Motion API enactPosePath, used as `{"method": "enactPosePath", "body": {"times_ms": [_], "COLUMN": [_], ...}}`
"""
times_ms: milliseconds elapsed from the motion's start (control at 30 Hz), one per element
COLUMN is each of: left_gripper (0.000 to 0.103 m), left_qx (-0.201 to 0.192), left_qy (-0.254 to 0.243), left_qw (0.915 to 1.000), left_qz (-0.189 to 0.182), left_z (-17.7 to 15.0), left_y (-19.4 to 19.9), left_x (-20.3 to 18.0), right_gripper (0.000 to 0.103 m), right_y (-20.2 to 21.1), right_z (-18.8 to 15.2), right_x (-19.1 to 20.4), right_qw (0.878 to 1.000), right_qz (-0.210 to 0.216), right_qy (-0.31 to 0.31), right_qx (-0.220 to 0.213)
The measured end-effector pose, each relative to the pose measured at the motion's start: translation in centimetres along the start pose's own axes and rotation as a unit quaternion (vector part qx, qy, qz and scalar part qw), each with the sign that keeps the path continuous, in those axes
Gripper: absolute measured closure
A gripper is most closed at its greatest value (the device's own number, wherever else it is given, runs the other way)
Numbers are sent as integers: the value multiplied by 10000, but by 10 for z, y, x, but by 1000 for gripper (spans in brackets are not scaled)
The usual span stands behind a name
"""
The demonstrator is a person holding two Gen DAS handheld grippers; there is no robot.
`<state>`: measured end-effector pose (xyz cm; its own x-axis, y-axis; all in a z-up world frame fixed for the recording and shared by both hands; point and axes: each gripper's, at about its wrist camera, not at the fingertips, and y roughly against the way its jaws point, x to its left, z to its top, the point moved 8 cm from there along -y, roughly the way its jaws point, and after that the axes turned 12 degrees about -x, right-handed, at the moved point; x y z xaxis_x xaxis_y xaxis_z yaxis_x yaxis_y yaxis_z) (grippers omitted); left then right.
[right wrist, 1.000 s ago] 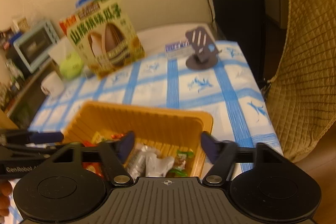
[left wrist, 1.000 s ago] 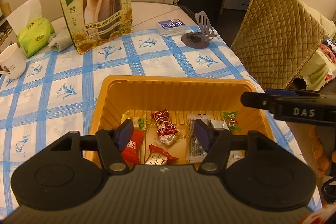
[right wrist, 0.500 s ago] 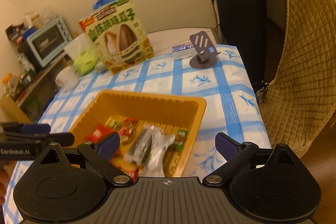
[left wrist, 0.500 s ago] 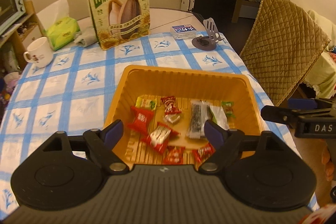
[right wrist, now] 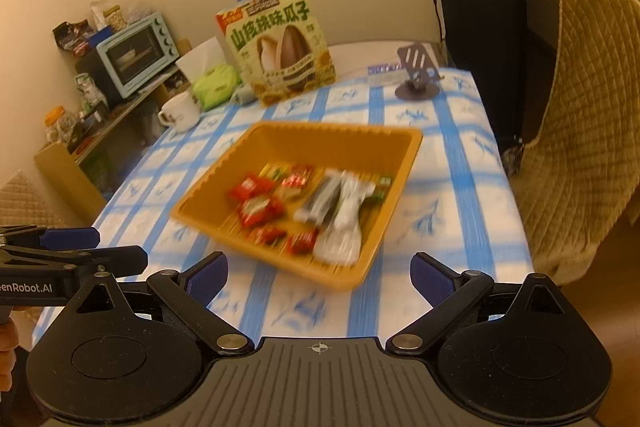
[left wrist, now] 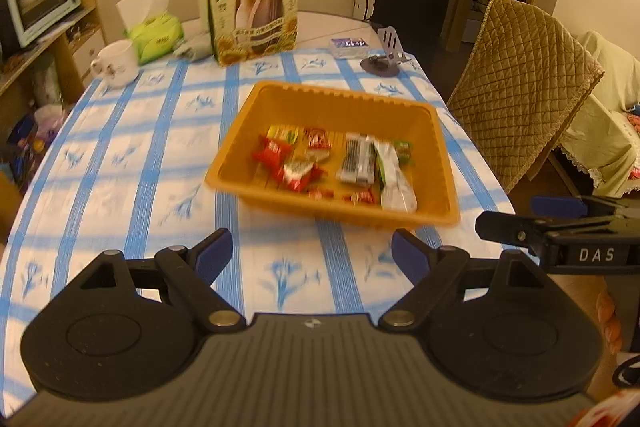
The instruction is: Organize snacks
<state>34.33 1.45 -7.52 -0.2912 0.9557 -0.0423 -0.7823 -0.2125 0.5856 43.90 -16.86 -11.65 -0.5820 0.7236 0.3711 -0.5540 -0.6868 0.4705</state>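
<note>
Orange plastic tray (left wrist: pixel 436 205) sits on the blue-and-white checked tablecloth (left wrist: pixel 120 155), near the table's middle. Inside: wrapped snacks (left wrist: pixel 288 163), red candies to the left, grey and white sachets to the right (details blurred). Left gripper (left wrist: pixel 312 257) over bare cloth just short of the tray's near rim, jaws spread wide, nothing between them; they have just been opening. Right gripper (right wrist: pixel 318 273) likewise wide apart and empty, just opened, at the tray's near corner. Behind the tray: tall green sunflower-seed box (left wrist: pixel 254 5), white mug (left wrist: pixel 116 63), dark phone stand (left wrist: pixel 384 55).
</note>
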Motion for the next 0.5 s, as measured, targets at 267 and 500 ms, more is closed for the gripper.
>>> {"method": "enactPosePath", "body": {"times_ms": [267,500], "left_gripper": [18,18], "left_qx": [166,265], "left_qy": [97,42], "left_qw": [9996,9989], "left_qz": [-203,-397], "left_z": [-34,-65], "left_y": [53,95], "left_x": [17,39], "right_gripper": [6,6], "right_y": [43,71], "right_z": [-31,-68], "right_x": [36,75], "right_qw": [9996,9984], "right_qz": [-207,-445], "right_qy": [-153,-159], "right_qx": [93,317]}}
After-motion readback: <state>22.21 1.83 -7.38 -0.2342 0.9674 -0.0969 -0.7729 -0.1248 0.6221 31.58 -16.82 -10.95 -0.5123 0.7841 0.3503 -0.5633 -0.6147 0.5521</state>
